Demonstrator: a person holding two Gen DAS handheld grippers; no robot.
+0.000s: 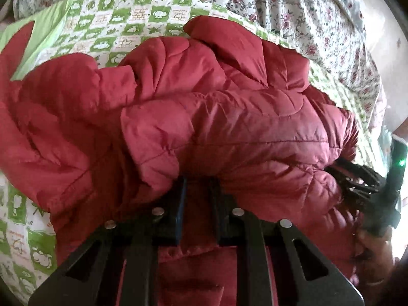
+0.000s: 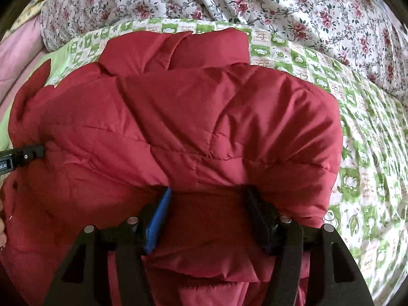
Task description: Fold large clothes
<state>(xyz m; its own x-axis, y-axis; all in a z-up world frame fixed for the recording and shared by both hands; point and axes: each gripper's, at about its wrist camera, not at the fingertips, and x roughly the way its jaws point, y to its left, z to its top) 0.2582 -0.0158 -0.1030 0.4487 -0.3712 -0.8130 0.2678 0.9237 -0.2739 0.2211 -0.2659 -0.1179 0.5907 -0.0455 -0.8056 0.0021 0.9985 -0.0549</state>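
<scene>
A red quilted puffer jacket (image 1: 204, 127) lies bunched on a bed and fills most of both views (image 2: 178, 117). My left gripper (image 1: 197, 188) has its jaws close together, pinching a fold of the jacket's near edge. My right gripper (image 2: 207, 193) has its jaws wider apart with a thick fold of the jacket between them. The right gripper also shows at the right edge of the left wrist view (image 1: 357, 178), its fingers buried in the jacket. The left gripper's tip shows at the left edge of the right wrist view (image 2: 28, 153), against the jacket.
The jacket rests on a green-and-white checked quilt (image 1: 122, 23) that also shows to the right in the right wrist view (image 2: 362, 153). A rumpled floral duvet (image 2: 255, 0) is heaped behind it. A pink sheet (image 2: 17, 56) shows at far left.
</scene>
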